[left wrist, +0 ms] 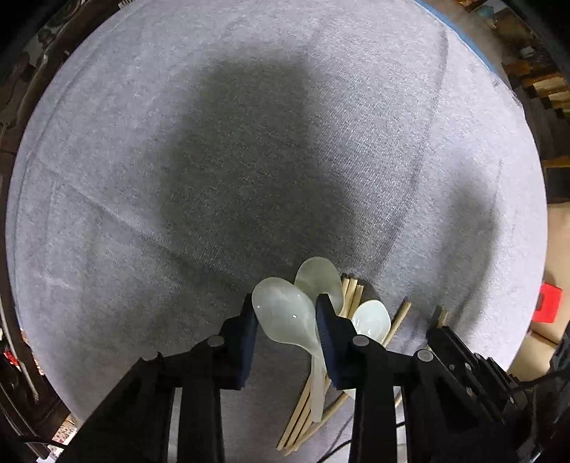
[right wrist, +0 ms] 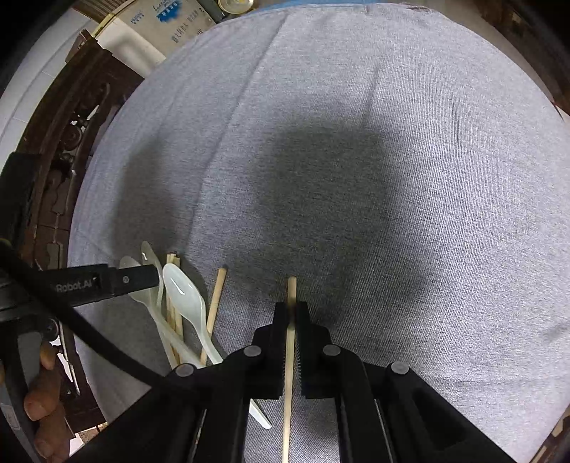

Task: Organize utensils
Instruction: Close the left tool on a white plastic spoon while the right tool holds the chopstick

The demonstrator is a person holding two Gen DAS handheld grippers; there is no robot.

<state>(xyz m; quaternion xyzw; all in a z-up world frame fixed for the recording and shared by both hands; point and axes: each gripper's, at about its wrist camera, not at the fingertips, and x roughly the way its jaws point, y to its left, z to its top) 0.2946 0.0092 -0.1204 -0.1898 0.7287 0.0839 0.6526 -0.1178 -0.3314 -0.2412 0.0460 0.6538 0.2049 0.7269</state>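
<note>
Three translucent white spoons and several wooden chopsticks (left wrist: 353, 292) lie in a heap on a grey cloth (left wrist: 213, 160). My left gripper (left wrist: 285, 307) points down over the heap, and the bowl of the nearest white spoon (left wrist: 281, 320) sits between its fingers, touching both pads. The other two spoons (left wrist: 318, 277) (left wrist: 372, 317) lie just right of it. My right gripper (right wrist: 291, 310) is shut on a single chopstick (right wrist: 289, 374), which runs lengthwise between its pads just above the cloth. In the right wrist view the heap (right wrist: 183, 290) lies to the left, under the left gripper's finger (right wrist: 135, 279). One loose chopstick (right wrist: 215, 299) lies beside the heap.
The grey cloth (right wrist: 392, 178) stretches far ahead of both grippers. Dark carved wooden furniture (right wrist: 60, 142) borders the table's left side, with cardboard boxes (right wrist: 171, 21) behind it. A person's hand (right wrist: 42, 391) holds the left tool. A red object (left wrist: 547, 302) sits beyond the table edge.
</note>
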